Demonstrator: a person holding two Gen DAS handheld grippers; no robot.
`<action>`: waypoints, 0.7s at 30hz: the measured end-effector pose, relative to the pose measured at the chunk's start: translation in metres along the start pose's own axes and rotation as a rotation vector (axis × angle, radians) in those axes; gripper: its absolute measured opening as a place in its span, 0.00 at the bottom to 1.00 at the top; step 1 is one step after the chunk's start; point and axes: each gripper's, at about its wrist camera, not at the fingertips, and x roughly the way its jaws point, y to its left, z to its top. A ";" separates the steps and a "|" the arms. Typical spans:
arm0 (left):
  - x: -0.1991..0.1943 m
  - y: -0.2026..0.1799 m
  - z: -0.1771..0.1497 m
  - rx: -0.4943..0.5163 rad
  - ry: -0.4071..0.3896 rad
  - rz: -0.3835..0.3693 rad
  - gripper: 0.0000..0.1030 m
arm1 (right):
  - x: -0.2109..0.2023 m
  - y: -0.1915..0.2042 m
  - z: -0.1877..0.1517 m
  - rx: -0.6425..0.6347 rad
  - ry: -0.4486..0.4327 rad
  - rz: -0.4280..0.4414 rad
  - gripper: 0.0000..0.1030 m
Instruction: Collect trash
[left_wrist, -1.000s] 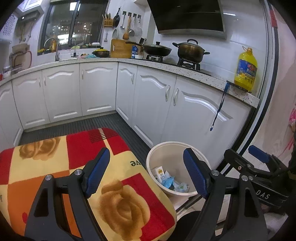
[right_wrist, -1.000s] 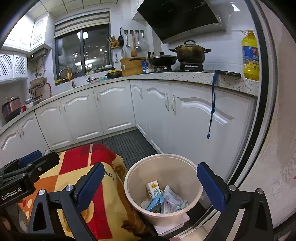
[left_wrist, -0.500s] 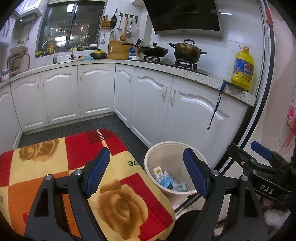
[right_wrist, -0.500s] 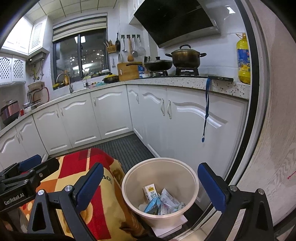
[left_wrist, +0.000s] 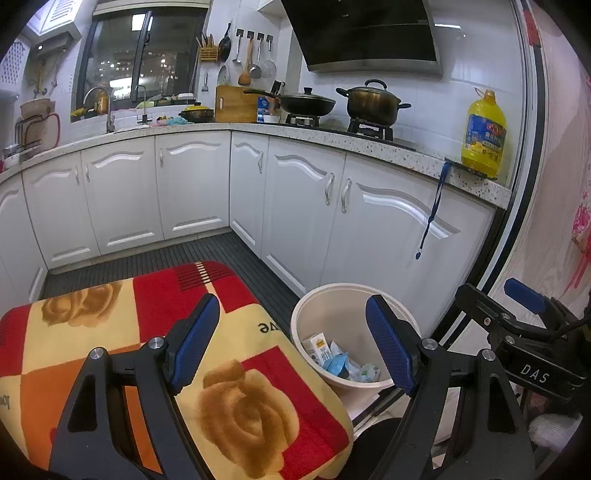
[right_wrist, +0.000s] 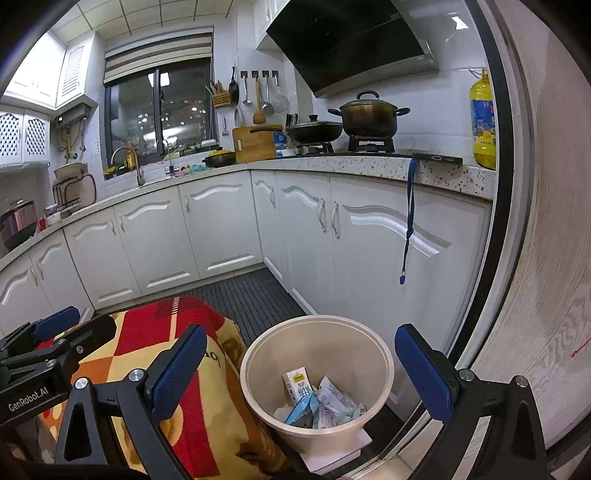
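Two sets of jaws are seen spread wide, with nothing between the pads. The left gripper (left_wrist: 291, 341) is framed over the blanket (left_wrist: 110, 332) and the bin's near rim; the right gripper (right_wrist: 295, 369) is framed squarely over the bin (right_wrist: 258, 354) at lower centre. Trash (right_wrist: 317, 400), a small carton and crumpled wrappers, is seen lying on the bin's floor. No loose trash is seen on the blanket or on the dark mat in either view, so collection is judged all but done. If another piece is to be found, the grippers are best swung away from the bin to scan, jaws kept spread, and the light bin not knocked.
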 end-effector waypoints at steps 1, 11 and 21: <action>0.000 0.000 0.000 -0.001 0.000 0.000 0.79 | 0.000 0.000 0.000 0.001 -0.001 0.000 0.98; -0.002 -0.002 0.000 0.015 -0.010 0.021 0.79 | -0.001 0.001 0.001 -0.006 -0.003 -0.004 0.98; -0.002 -0.001 0.000 0.011 -0.009 0.023 0.79 | 0.001 0.003 0.001 -0.008 0.004 -0.003 0.98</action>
